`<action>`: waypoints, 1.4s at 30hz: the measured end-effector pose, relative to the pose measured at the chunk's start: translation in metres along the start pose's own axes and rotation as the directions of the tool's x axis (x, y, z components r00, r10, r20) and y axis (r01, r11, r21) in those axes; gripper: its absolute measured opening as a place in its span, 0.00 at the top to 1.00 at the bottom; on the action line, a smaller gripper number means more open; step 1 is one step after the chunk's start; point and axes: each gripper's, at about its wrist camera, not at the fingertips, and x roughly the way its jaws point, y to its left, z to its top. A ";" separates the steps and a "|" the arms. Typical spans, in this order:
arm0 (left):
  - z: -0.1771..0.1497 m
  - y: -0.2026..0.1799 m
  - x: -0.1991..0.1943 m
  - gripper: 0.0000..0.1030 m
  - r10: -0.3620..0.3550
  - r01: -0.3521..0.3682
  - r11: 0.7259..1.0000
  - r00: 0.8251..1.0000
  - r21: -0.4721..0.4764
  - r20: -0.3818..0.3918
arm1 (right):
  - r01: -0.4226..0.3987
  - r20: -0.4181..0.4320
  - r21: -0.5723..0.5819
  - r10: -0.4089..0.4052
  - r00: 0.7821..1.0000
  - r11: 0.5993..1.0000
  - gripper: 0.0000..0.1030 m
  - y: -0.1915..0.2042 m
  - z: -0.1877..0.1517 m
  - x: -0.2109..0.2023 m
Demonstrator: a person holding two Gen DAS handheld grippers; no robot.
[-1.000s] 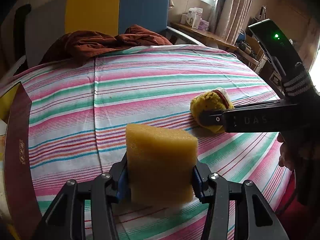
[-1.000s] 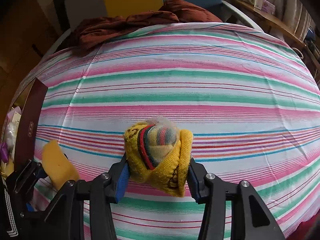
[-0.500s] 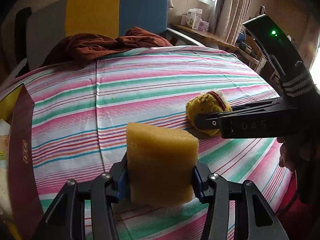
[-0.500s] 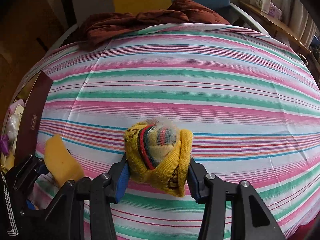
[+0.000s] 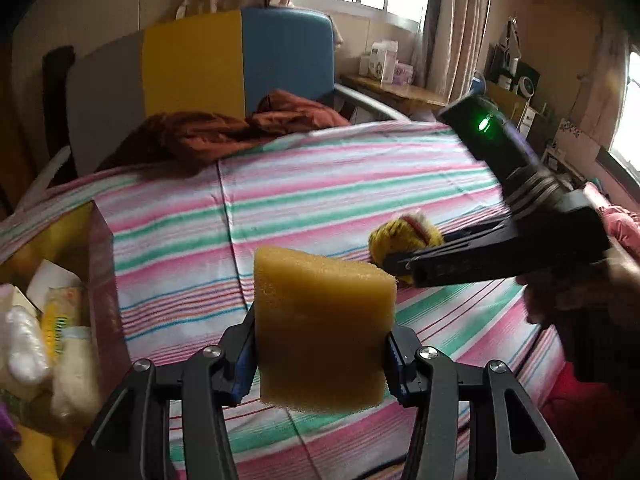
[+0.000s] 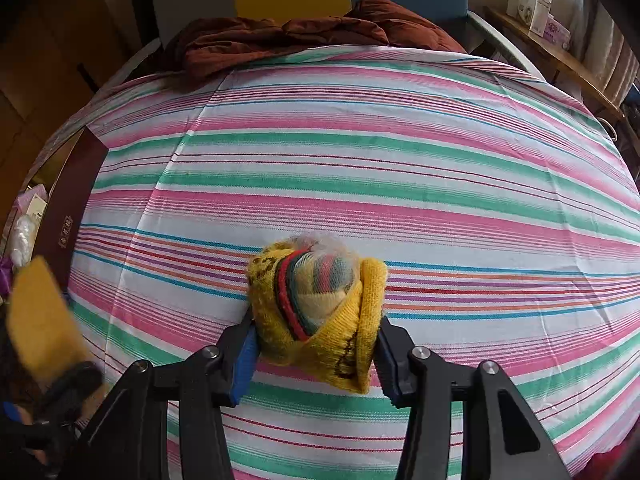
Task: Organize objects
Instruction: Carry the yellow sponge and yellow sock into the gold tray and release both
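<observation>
left gripper [image 5: 320, 354] clamps the yellow sponge [image 5: 322, 328] aloft, just right of the open box [image 5: 102, 280], likely its home; right gripper [image 6: 314, 350] pinches the rolled yellow sock [image 6: 316, 312] above the striped sheet [image 6: 360, 160].

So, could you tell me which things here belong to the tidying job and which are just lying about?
Job:
- sponge, held by left gripper
- rolled socks, held by right gripper
- box

Lying about:
- brown blanket
- striped sheet
</observation>
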 end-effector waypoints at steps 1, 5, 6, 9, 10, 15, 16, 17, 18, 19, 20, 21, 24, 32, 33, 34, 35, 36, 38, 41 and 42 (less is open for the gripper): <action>0.001 0.000 -0.005 0.49 -0.001 0.001 1.000 1.000 0.003 0.010 | 0.003 -0.001 -0.002 -0.003 1.000 1.000 0.52 0.001 0.000 0.000; 0.004 0.001 -0.020 0.49 -0.010 0.010 1.000 0.999 0.006 0.037 | 0.012 -0.002 -0.008 -0.012 1.000 1.000 0.52 0.001 -0.002 -0.001; 0.005 0.001 -0.024 0.49 -0.012 0.012 1.000 0.999 0.005 0.043 | 0.014 -0.002 -0.009 -0.014 1.000 1.000 0.52 0.002 -0.002 -0.001; 0.004 0.001 -0.032 0.49 -0.014 0.013 1.000 0.998 0.008 0.057 | 0.020 -0.004 -0.018 -0.020 1.000 1.000 0.52 0.003 -0.003 -0.002; 0.004 0.002 -0.035 0.49 -0.016 0.015 1.000 0.998 0.007 0.060 | 0.021 -0.004 -0.022 -0.021 1.000 1.000 0.52 0.004 -0.003 -0.002; 0.002 0.007 -0.047 0.49 -0.023 0.023 1.000 0.997 -0.005 0.071 | 0.023 -0.009 -0.047 -0.024 1.000 0.999 0.52 0.011 -0.006 -0.002; 0.002 0.009 -0.050 0.49 -0.025 0.025 1.000 0.997 -0.008 0.072 | 0.021 -0.012 -0.052 -0.022 1.000 0.998 0.52 0.014 -0.007 -0.003; 0.002 0.011 -0.053 0.49 -0.024 0.025 1.000 0.997 -0.012 0.074 | 0.019 -0.014 -0.058 -0.020 1.000 0.998 0.52 0.017 -0.008 -0.003; 0.001 0.014 -0.055 0.49 -0.024 0.025 1.000 0.997 -0.015 0.076 | 0.017 -0.017 -0.066 -0.019 1.000 0.998 0.52 0.021 -0.009 -0.003; 0.001 0.017 -0.058 0.49 -0.024 0.026 0.999 0.997 -0.020 0.079 | 0.019 -0.021 -0.077 -0.020 1.000 0.997 0.52 0.025 -0.010 -0.003; 0.001 0.020 -0.061 0.49 -0.023 0.025 0.999 0.996 -0.024 0.081 | 0.021 -0.024 -0.084 -0.023 0.999 0.996 0.52 0.029 -0.012 -0.003; 0.001 0.023 -0.063 0.49 -0.022 0.025 0.999 0.996 -0.030 0.083 | 0.019 -0.028 -0.091 -0.022 0.999 0.996 0.52 0.034 -0.013 -0.004; -0.003 0.035 -0.071 0.49 -0.020 0.025 0.998 0.996 -0.049 0.085 | 0.007 -0.041 -0.099 -0.011 0.999 0.995 0.52 0.047 -0.017 -0.006; -0.020 0.085 -0.096 0.49 0.022 -0.010 0.990 0.996 -0.138 0.086 | 0.000 -0.054 -0.079 -0.005 0.999 0.997 0.54 0.072 -0.030 -0.018; -0.021 0.091 -0.099 0.49 0.030 -0.017 0.989 0.996 -0.149 0.087 | -0.002 -0.046 -0.071 -0.002 0.999 0.997 0.54 0.075 -0.032 -0.023; -0.024 0.103 -0.104 0.49 0.047 -0.031 0.984 0.995 -0.173 0.087 | -0.010 -0.030 -0.066 0.008 1.000 0.998 0.54 0.079 -0.034 -0.029; -0.026 0.112 -0.108 0.49 0.055 -0.038 0.981 0.995 -0.191 0.087 | -0.029 -0.009 -0.059 0.028 1.000 0.998 0.54 0.083 -0.035 -0.036; -0.029 0.123 -0.114 0.49 0.068 -0.047 0.976 0.994 -0.213 0.090 | -0.057 0.014 -0.057 0.058 0.998 0.997 0.54 0.089 -0.037 -0.046; -0.036 0.149 -0.127 0.49 0.112 -0.083 0.961 0.989 -0.262 0.097 | -0.092 0.050 -0.064 0.095 0.994 0.994 0.54 0.101 -0.039 -0.059; -0.046 0.185 -0.141 0.49 0.164 -0.126 0.936 0.982 -0.328 0.090 | -0.202 0.101 -0.099 0.212 0.972 0.974 0.54 0.134 -0.042 -0.076; -0.049 0.195 -0.144 0.49 0.176 -0.137 0.928 0.981 -0.346 0.086 | -0.218 0.107 -0.113 0.230 0.967 0.969 0.54 0.144 -0.041 -0.075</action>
